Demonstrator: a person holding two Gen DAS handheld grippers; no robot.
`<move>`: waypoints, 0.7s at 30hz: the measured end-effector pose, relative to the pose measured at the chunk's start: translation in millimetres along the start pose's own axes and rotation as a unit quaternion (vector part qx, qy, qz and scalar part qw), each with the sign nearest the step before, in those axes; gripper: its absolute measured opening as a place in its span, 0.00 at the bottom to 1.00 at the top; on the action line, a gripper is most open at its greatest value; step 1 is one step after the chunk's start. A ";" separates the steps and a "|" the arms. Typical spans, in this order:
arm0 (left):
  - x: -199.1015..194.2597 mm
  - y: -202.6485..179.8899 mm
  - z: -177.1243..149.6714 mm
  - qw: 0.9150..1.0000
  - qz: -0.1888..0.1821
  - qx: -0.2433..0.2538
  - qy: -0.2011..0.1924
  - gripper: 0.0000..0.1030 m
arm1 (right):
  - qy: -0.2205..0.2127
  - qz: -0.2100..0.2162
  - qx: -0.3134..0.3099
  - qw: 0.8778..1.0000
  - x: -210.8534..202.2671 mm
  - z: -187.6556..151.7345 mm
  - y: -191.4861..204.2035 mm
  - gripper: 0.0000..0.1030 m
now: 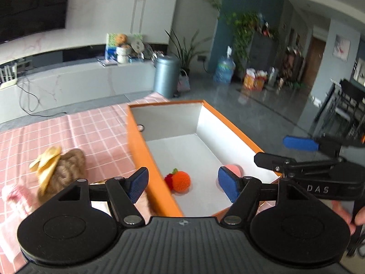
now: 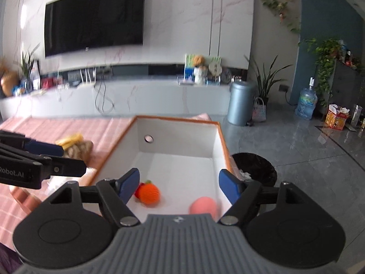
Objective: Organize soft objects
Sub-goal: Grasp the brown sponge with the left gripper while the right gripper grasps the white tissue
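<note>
Left wrist view showed the left gripper (image 1: 182,183) and right gripper (image 2: 179,186) both spread apart, empty, above the orange box (image 1: 141,159) holding a crocheted orange (image 1: 181,181) and pink ball (image 2: 202,205).

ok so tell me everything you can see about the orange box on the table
The orange box is an open rectangular carton, lidless, orange outside and along its rim, plain white inside. Its far end wall has a small round hole. It sits upright on the pink checked tablecloth, at the table's edge. On its floor lie an orange crocheted fruit and a pink soft ball, apart from each other. Neither gripper touches it.
</note>
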State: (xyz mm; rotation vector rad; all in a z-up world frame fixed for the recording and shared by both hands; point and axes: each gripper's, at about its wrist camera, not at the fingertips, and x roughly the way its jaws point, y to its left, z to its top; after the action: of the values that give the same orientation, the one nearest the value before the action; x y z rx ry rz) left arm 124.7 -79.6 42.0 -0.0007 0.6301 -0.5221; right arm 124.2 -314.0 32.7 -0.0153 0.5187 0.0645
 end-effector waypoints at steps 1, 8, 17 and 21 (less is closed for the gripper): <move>-5.6 2.2 -3.0 1.000 0.003 -0.004 -0.005 0.80 | -0.009 0.000 0.009 1.000 -4.3 -3.2 5.6 0.74; -43.7 30.9 -32.0 0.998 0.035 -0.042 -0.023 0.79 | -0.053 0.024 0.001 0.998 -31.8 -33.2 59.4 0.76; -73.4 65.4 -84.0 0.992 0.076 -0.100 -0.026 0.78 | -0.027 0.067 -0.033 0.997 -33.8 -81.2 120.5 0.76; -74.0 75.7 -104.8 0.988 0.090 -0.122 -0.016 0.78 | -0.014 0.088 -0.079 0.993 -26.9 -95.2 143.3 0.65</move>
State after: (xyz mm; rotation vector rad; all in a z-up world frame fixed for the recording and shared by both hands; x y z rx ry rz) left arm 50.4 37.1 -13.3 -0.1819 0.6534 -0.2685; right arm 44.3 -175.5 -36.4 -0.1227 0.4857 0.2777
